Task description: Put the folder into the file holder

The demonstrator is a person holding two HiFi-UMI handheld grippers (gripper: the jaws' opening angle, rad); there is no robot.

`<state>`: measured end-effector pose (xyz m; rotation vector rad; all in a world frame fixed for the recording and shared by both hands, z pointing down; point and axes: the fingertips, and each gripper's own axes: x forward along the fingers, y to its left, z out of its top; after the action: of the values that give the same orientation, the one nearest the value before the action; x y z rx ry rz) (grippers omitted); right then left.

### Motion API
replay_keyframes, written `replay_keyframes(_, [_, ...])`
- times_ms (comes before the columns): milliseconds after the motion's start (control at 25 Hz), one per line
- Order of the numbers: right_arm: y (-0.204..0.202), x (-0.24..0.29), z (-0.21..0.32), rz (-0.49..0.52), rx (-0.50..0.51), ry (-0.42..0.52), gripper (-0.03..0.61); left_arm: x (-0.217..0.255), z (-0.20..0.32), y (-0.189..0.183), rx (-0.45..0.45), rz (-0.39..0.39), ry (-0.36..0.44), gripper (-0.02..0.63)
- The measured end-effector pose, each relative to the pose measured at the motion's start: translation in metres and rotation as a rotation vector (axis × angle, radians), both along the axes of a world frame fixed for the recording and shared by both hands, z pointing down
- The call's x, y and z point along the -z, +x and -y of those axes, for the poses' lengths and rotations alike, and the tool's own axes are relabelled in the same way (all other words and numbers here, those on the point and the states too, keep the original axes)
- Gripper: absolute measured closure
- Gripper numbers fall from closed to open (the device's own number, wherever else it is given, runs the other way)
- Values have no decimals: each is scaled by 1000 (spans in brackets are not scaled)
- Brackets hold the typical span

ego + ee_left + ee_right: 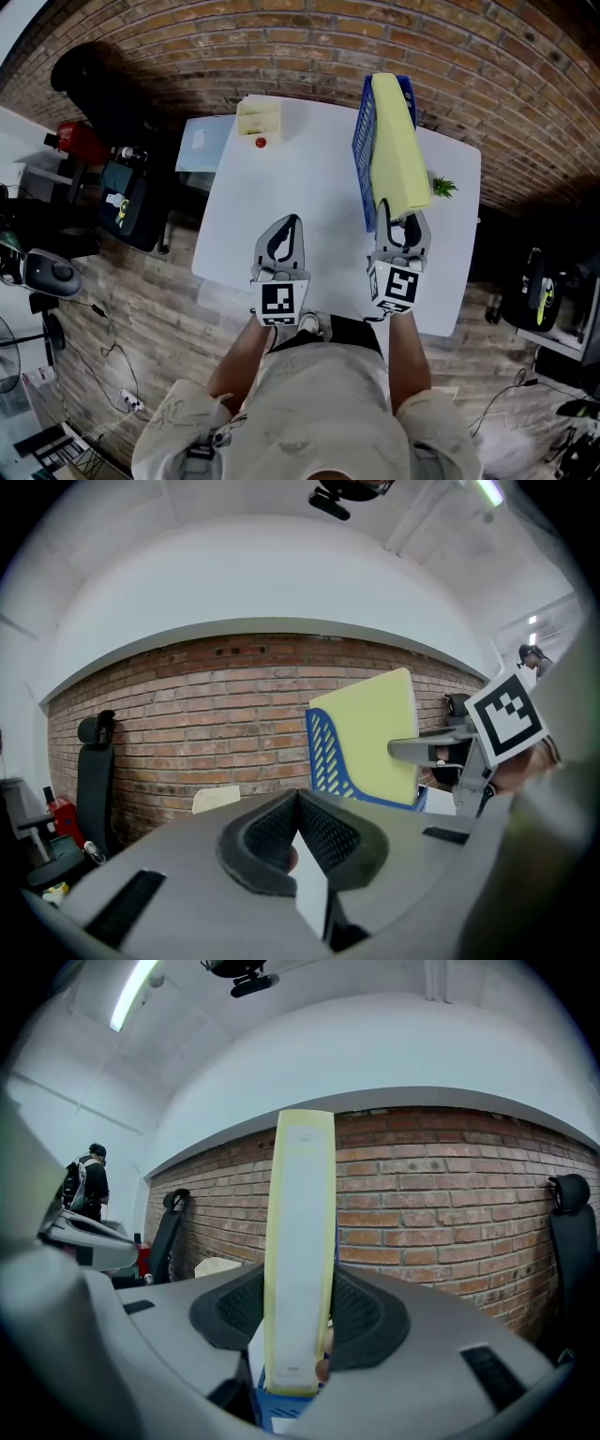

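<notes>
A pale yellow folder (396, 150) stands upright in the blue slotted file holder (364, 141) on the right half of the white table (291, 197). My right gripper (401, 225) is shut on the folder's near edge. In the right gripper view the folder's spine (300, 1241) rises between the two pads, with the holder's blue rim (281, 1408) just beneath. My left gripper (283, 239) hovers over the table's middle, shut with nothing in it. Its view shows the fingertips touching, and beyond them the folder (370, 738), the holder (328, 757) and the right gripper (441, 752).
A small cream box (259, 119) with a red bit (260, 142) beside it sits at the table's far left. A green sprig (442, 187) lies at the right edge. A brick wall (309, 37) runs behind; a black chair (94, 84) and a person (82, 1185) stand off to the left.
</notes>
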<state>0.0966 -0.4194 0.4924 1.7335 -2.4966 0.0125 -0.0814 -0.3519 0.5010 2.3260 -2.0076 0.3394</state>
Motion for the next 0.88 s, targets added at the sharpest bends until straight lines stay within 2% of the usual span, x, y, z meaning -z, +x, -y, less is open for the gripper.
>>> replay_keyframes(880, [0,-1,2,-12,11,-13,359,7,0,4,-18,-1,16,603])
